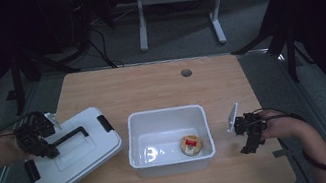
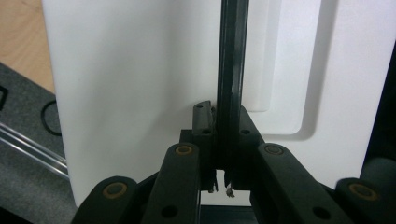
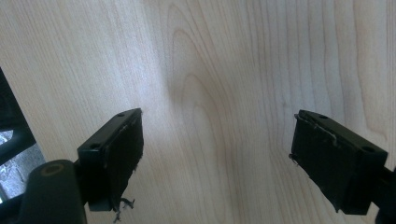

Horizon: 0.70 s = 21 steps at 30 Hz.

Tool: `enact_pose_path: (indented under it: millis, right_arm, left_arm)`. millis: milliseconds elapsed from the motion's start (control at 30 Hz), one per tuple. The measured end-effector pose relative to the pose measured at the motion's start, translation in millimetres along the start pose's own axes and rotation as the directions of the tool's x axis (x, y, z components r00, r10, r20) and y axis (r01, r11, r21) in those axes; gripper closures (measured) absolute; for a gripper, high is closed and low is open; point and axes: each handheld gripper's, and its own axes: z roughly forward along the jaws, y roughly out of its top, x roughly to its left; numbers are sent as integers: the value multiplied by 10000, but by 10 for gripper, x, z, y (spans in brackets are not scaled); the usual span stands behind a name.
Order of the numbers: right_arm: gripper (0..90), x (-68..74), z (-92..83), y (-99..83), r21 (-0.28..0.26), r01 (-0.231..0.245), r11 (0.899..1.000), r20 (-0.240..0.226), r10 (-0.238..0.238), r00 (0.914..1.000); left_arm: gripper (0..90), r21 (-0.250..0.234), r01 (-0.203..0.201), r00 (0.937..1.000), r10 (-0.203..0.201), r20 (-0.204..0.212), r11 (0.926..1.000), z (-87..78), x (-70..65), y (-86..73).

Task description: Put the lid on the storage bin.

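White plastic dominates the scene: an open storage bin [image 1: 170, 141] sits mid-table, and its lid [image 1: 73, 153] lies flat on the wooden table [image 1: 149, 83] just to the left, with black latches at its ends. Inside the bin, near the front right corner, rests 1 small round container with a red label [image 1: 191, 145].

The left gripper [image 1: 51, 151] is at the lid's left end. In the left gripper view its jaws are nearly together, pinching the lid's black carrying handle [image 2: 232, 70], which stands up between them. The right gripper [image 3: 215, 154] hovers over bare table to the right of the bin, jaws wide apart and holding nothing.

Likely risk: with the lid held by 1 thin handle near one end, it could swing or tilt when lifted. A tilted lid might clip the bin's rim, push the bin aside, or land crooked so the latches miss. The handle could also slip from such a narrow pinch.
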Motion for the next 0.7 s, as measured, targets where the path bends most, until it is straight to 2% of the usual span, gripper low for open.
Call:
enact_pose_path:
  millis: [100, 133, 167, 200, 233, 300, 467, 500, 600, 700]
  right_arm:
    - [164, 1, -5, 0, 61, 0, 10000, -14, 0, 10000]
    - [165, 0, -10, -4, 65, 9, 10000, 8, -9, 10000]
    - [164, 1, -18, -8, 64, -17, 10000, 37, 17, 10000]
    - [164, 1, -18, -8, 64, -17, 10000, 37, 17, 10000]
    - [165, 0, -35, -16, 16, -29, 10000, 15, 29, 10000]
    - [165, 1, -45, -18, -10, -49, 10000, 57, 49, 10000]
    - [164, 8, -65, -3, -53, -31, 10000, 83, 32, 10000]
    - [164, 14, -71, 7, -60, 32, 10000, 93, -31, 10000]
    - [164, 16, -76, 13, -52, 38, 10000, 96, -38, 9999]
    - [164, 13, -76, 15, -42, 12, 10000, 106, -12, 9999]
  left_arm:
    - [833, -137, -70, 9997, 66, -243, 9999, -206, -41, -2]
    - [833, -137, -70, 9997, 66, -243, 9999, -206, -41, -2]
    - [833, -341, -103, 9995, 93, -288, 9994, -314, -64, 6]
    - [834, -341, -103, 9995, 93, -288, 9994, -314, -64, 6]
    - [833, -432, -260, 9988, 242, -420, 9987, -409, -87, 34]
    - [833, -450, -403, 9982, 382, -459, 9982, -473, -118, 82]
    - [833, -446, -701, 9965, 679, -491, 9965, -514, -167, 221]
    - [833, -444, -905, 9952, 887, -407, 9949, -508, -189, 296]
    - [833, -488, -1075, 9940, 1064, -246, 9930, -495, -207, 375]
    - [833, -516, -1406, 9900, 1400, -142, 9887, -464, -250, 532]
